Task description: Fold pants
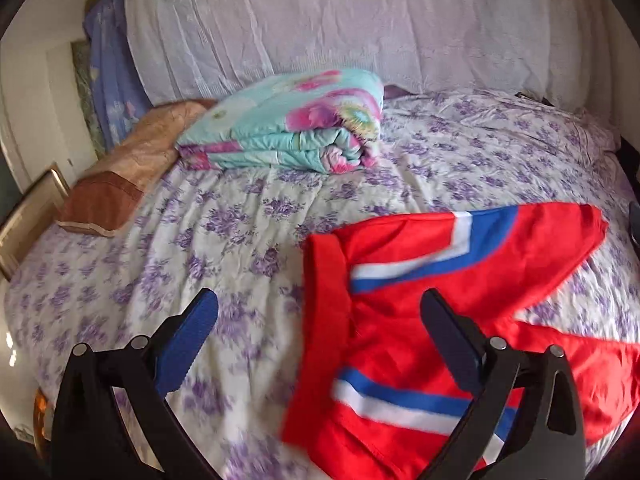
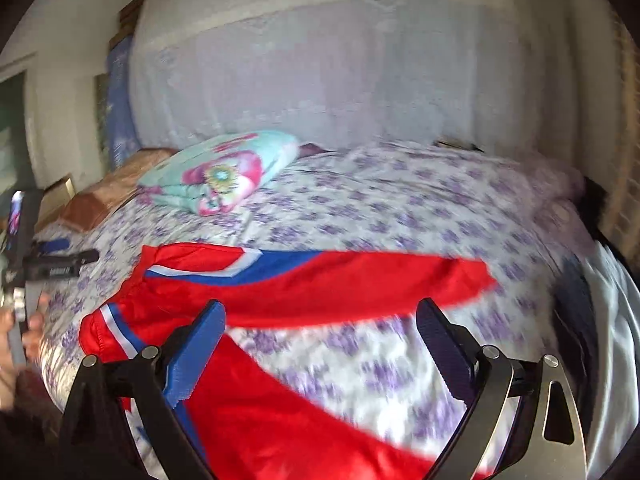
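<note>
Red pants [image 1: 460, 272] with blue and white stripes lie spread on the purple-flowered bed sheet [image 1: 180, 248], waistband to the left and the two legs running right. My left gripper [image 1: 320, 300] hovers open above the waistband, with its right finger over the red cloth and nothing between the fingers. In the right wrist view the pants [image 2: 320, 276] stretch across the bed with the legs apart. My right gripper [image 2: 320, 306] stands wide open above the gap between the legs and holds nothing. The left gripper [image 2: 60, 260] shows at the far left, held by a hand [image 2: 24, 332].
A folded turquoise and pink floral blanket [image 1: 288, 128] lies at the back of the bed. A brown pillow [image 1: 120, 176] sits left of it. White lace cloth [image 1: 340, 20] covers the headboard. A framed picture [image 1: 28, 216] leans by the left bedside.
</note>
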### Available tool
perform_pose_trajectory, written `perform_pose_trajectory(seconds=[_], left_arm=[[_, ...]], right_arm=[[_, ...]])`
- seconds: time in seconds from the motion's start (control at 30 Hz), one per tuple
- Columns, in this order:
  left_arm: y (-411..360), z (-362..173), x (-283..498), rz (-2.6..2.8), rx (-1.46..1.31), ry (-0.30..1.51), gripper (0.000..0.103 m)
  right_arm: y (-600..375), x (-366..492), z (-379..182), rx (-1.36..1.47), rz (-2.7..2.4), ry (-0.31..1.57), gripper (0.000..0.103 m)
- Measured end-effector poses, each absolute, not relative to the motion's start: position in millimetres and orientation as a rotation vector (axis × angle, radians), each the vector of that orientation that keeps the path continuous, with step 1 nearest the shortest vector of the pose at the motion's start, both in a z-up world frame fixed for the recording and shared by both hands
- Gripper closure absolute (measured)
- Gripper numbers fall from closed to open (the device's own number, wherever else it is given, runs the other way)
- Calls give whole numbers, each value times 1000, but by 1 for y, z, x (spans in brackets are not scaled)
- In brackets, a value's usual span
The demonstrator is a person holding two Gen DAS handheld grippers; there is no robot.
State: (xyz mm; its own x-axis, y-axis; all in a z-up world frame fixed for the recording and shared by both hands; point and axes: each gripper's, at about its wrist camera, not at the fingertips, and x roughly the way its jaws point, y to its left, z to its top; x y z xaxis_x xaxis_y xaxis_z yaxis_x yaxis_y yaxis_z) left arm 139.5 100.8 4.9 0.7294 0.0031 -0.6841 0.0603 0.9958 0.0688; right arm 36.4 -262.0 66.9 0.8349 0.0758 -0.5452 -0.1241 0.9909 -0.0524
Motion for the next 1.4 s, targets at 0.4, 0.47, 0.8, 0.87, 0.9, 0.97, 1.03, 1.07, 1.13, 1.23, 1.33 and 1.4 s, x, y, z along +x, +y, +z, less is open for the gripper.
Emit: perform_pose_trajectory(seconds=[0.4, 0.47, 0.8, 0.87, 0.9, 0.97, 1.03, 1.07, 1.13, 1.23, 1.33, 1.4], left_arm=[[116, -92, 307, -7, 81, 1076, 4], [114, -99, 317, -53, 56, 1097, 4], [112, -101, 307, -193, -1, 1109, 58], [105, -91, 300, -214, 17, 1106, 69], [103, -85, 296, -215, 30, 1099, 76], [102, -73, 287, -230, 31, 1084, 86], [105, -62, 279, -243, 18, 1066, 86], [105, -57, 274, -249, 15, 1057, 86], [102, -46, 262, -267, 30, 1036, 86], [96, -34, 244, -279, 38, 1019, 86], [99, -21, 203, -305, 33, 986, 86], [105, -14, 162, -326, 22, 959, 86]], right_arm=[[-216, 294, -40, -320, 275, 921, 25], [-216, 313, -56, -353, 283, 940, 25], [-205, 331, -85, -442, 423, 1024, 98], [-204, 321, -76, -460, 414, 999, 98], [-205, 318, -70, -455, 411, 987, 98], [-210, 304, -51, -439, 412, 932, 98], [-217, 284, -29, -410, 414, 884, 98], [-220, 271, -18, -400, 418, 856, 98], [-223, 245, -2, -409, 435, 805, 98], [-229, 209, 14, -411, 427, 774, 98], [-230, 150, 27, -414, 444, 728, 98], [-229, 98, 29, -421, 473, 703, 98]])
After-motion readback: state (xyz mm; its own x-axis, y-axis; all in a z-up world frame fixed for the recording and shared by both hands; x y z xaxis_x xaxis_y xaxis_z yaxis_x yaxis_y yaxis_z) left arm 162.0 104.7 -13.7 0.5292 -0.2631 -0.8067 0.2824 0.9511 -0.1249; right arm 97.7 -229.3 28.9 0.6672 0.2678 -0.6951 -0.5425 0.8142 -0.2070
